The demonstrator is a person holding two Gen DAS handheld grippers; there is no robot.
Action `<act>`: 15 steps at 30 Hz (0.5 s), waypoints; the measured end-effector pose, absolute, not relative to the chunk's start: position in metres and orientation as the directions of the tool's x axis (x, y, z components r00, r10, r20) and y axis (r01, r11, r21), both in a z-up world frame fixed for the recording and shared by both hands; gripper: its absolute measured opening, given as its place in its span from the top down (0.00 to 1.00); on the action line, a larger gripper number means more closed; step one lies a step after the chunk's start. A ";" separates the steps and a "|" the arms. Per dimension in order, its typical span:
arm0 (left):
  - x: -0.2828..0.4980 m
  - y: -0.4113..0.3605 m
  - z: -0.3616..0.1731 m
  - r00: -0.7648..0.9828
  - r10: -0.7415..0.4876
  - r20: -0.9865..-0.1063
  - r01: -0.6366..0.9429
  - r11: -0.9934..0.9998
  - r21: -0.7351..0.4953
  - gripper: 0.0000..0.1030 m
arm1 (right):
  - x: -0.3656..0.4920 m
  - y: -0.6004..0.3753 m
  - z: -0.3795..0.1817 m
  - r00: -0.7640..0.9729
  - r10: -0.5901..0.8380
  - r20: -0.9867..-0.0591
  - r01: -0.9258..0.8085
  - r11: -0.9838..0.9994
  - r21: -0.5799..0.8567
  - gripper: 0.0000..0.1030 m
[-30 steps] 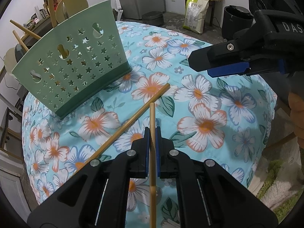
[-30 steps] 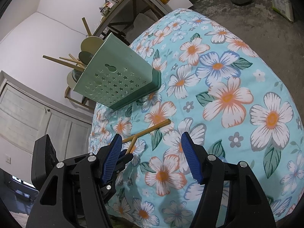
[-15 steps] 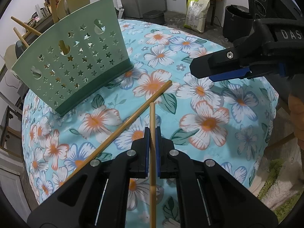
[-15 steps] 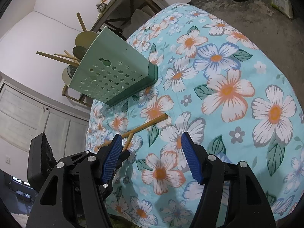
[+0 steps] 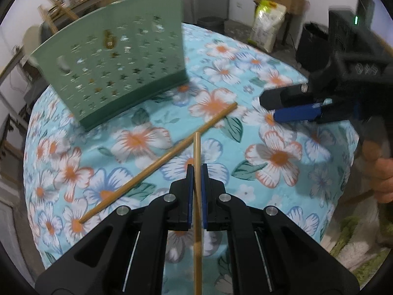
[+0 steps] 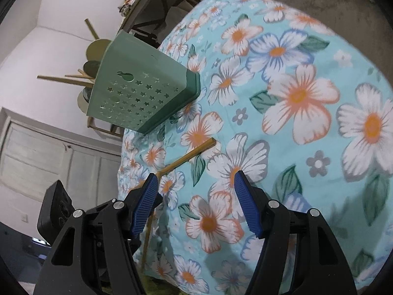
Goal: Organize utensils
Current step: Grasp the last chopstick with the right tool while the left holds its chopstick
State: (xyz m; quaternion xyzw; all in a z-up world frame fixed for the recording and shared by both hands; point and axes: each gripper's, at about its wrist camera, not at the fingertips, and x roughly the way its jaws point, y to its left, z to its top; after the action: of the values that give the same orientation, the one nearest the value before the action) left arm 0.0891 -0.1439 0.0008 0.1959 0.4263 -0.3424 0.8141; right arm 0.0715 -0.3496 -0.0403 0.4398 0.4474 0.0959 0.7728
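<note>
On floral cloth (image 5: pixel 280 157), 11 o'clock: green holder (image 5: pixel 118 73) | left gripper (image 5: pixel 195 172) clamped on chopstick (image 5: pixel 197 196) | right gripper (image 6: pixel 194 196) wide, empty | second chopstick (image 5: pixel 159 159) loose | risk: held stick pivoting, missing holder mouth.

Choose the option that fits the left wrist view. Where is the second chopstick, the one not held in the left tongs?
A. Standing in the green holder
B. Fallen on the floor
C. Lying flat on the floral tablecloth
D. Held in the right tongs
C: the loose chopstick lies diagonally on the floral tablecloth, in front of the green holder, while the right tongs hold nothing.
</note>
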 end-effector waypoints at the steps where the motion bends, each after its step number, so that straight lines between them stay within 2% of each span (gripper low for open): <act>1: 0.091 -0.137 0.005 0.411 -0.400 -0.820 0.708 0.707 0.010 0.95 | 0.073 -0.349 -0.042 0.579 0.547 -0.605 0.246 0.590 0.769 0.39; 15: 0.108 -0.065 0.060 0.510 -0.494 -0.704 0.533 0.824 -0.192 0.95 | 0.114 -0.341 -0.056 0.591 0.574 -0.567 0.284 0.510 0.812 0.39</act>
State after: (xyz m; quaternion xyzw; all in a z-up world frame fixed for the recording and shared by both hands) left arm 0.1080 -0.0653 0.0595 0.0245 0.3970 -0.2954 0.8686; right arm 0.1142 -0.3410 -0.0564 0.4853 0.4417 0.0968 0.7483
